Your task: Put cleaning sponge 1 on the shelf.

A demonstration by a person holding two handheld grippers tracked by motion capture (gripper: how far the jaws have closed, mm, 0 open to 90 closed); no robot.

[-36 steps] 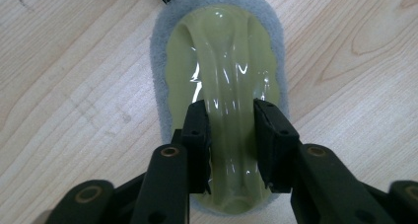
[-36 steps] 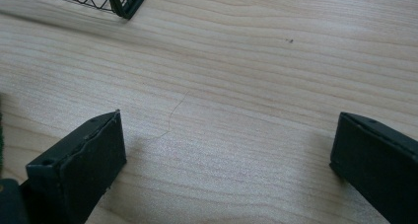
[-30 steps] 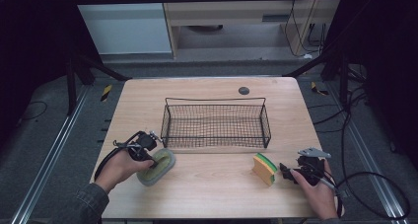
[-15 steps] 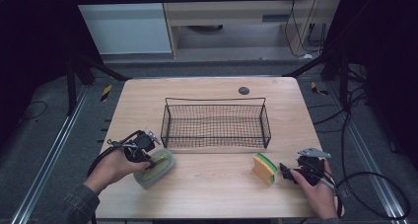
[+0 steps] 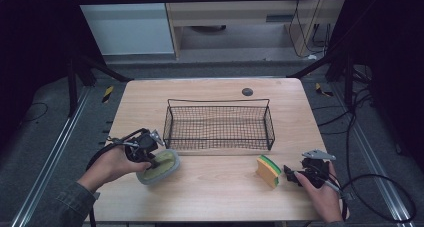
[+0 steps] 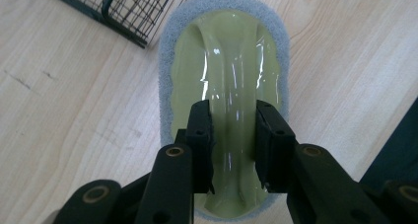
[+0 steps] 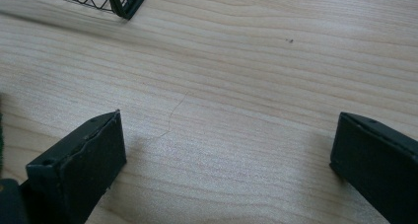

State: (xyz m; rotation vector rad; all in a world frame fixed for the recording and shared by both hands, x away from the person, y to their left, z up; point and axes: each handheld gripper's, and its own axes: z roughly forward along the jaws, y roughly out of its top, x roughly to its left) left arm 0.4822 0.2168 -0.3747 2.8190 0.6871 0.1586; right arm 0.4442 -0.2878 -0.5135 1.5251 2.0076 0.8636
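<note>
A pale green scrubber with a grey pad rim [image 5: 159, 167] [image 6: 224, 76] is held off the table at the front left, tilted. My left gripper [image 5: 156, 163] [image 6: 232, 135] is shut on its raised handle ridge, one pad on each side. A yellow and green sponge [image 5: 268, 170] stands on edge on the table at the front right. Just right of the sponge, my right gripper [image 5: 290, 174] [image 7: 224, 165] rests low over the wood, open, with nothing between its fingers.
A black wire basket [image 5: 219, 125] [image 6: 123, 9] stands in the middle of the wooden table [image 5: 220, 192], its near rim close to the scrubber. A small dark round disc [image 5: 247, 91] lies behind the basket. Cables trail from both grippers.
My left gripper has lifted the scrubber a little off the table. The right gripper and the sponge have not moved.
</note>
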